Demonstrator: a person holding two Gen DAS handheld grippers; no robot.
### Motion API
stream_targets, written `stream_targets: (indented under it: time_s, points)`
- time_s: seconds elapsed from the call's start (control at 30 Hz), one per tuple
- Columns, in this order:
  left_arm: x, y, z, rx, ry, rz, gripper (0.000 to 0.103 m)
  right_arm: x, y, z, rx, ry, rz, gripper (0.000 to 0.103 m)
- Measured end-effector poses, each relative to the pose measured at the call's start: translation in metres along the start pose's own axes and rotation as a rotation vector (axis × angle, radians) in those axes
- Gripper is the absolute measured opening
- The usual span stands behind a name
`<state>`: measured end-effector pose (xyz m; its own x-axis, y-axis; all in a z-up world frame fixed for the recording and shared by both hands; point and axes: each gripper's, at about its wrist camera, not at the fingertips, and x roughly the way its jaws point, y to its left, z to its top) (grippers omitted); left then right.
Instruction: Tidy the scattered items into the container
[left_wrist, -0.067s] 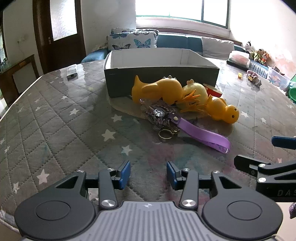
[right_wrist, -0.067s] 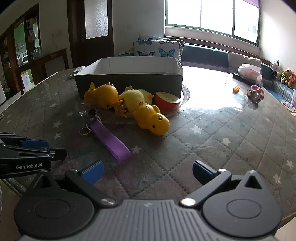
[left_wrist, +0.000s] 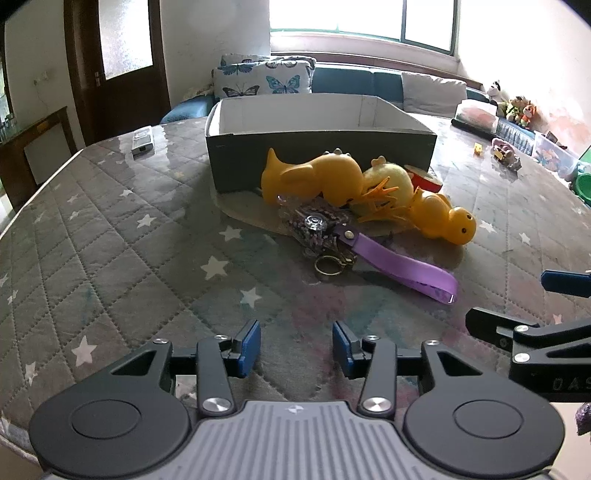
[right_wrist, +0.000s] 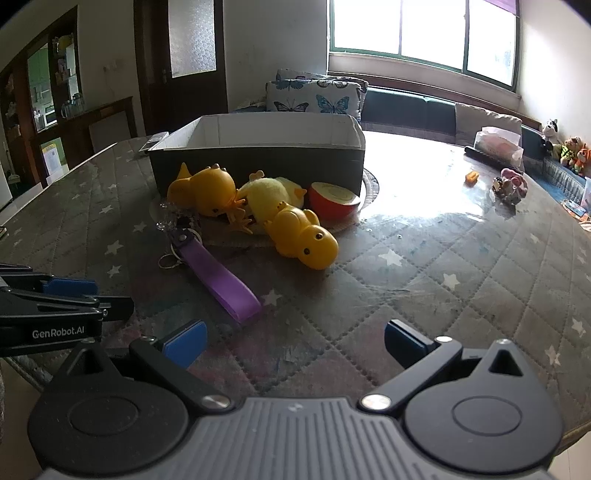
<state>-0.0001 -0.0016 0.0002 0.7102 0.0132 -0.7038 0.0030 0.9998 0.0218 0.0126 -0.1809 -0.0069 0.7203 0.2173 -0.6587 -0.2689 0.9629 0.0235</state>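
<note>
While both sets of jaws stay spread and empty, unchanged, the ducks (left_wrist: 314, 177) and purple strap (left_wrist: 402, 267) lie at 6 o'clock of the box (left_wrist: 317, 162), none visibly inside.

Container: dark open-topped box (left_wrist: 317, 158), white inside, upright | two yellow rubber ducks (left_wrist: 314, 179) (left_wrist: 443, 219) on their sides before its front wall | yellow plush chick (left_wrist: 391, 182) between them | red roll (right_wrist: 334, 201) beside box | keychain, purple strap (left_wrist: 402, 267), nearest.
</note>
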Motion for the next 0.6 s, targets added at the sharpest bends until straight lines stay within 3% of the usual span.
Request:
stream_targets:
  time_s: [0.6]
  points:
    - [0.0015, -0.0071, 0.0008, 0.008, 0.014, -0.015, 0.046, 0.0060, 0.0003, 0.0001, -0.002, 0.027, 0.004, 0.103]
